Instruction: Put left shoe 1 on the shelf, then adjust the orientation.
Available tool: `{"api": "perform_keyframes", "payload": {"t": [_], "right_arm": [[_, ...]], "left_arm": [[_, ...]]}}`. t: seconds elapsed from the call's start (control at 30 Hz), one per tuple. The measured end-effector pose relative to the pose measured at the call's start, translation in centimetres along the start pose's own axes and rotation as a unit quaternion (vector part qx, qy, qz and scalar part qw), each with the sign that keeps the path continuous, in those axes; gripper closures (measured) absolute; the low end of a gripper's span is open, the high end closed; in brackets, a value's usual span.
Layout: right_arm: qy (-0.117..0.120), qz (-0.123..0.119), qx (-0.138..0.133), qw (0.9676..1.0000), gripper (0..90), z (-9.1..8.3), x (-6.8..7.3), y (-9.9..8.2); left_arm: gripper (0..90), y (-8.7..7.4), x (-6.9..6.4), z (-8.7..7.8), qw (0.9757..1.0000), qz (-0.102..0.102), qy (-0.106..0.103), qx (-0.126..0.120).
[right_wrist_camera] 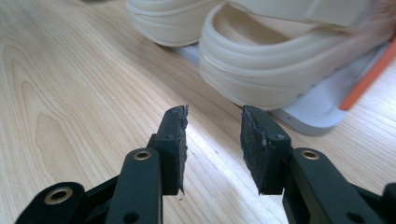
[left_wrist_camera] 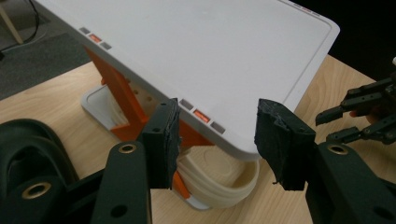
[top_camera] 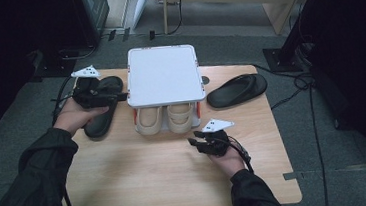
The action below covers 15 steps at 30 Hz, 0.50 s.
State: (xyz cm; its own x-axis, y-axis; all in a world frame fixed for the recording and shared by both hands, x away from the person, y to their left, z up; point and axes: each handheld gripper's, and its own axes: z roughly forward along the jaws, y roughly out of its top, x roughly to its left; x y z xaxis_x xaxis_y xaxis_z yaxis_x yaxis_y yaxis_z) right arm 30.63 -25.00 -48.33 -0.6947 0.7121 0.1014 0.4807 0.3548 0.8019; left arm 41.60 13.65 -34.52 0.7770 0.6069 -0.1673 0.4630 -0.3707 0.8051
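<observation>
Left gripper (top_camera: 120, 95) released, empty, beside white rack (top_camera: 163, 74) at tabletop's far edge. Right gripper (top_camera: 195, 138) released, empty, before cream sandals (top_camera: 166, 118).

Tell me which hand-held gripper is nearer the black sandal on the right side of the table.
Right. The right hand-held gripper sits at the table's front, left of and nearer the person than the black sandal. The left hand-held gripper is beyond the white rack, over the other black sandal.

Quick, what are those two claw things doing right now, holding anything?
Left gripper: open, nothing between its jaws, pointed at the white shoe rack.
Right gripper: open, empty, over the table near the cream slippers.
</observation>
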Motion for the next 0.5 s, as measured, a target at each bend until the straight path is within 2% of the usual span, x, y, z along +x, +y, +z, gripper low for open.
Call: {"api": "perform_keyframes", "payload": {"t": [0.17,0.33,0.5], "right_arm": [[-0.005,0.004,0.0,1.0,59.7,-0.5,-0.6,-0.5],[-0.016,0.023,-0.007,0.9996,58.4,-0.9,-1.6,-0.9],[-0.022,0.023,-0.007,0.9995,58.1,-0.8,-1.9,-1.1]], "left_arm": [[49.1,-0.9,0.3,-0.6,1.0,-0.006,0.004,-0.005],[48.0,-2.3,0.8,-1.3,0.9998,-0.015,0.014,-0.007],[47.6,-3.0,1.1,-1.5,0.9997,-0.019,0.018,-0.002]]}}
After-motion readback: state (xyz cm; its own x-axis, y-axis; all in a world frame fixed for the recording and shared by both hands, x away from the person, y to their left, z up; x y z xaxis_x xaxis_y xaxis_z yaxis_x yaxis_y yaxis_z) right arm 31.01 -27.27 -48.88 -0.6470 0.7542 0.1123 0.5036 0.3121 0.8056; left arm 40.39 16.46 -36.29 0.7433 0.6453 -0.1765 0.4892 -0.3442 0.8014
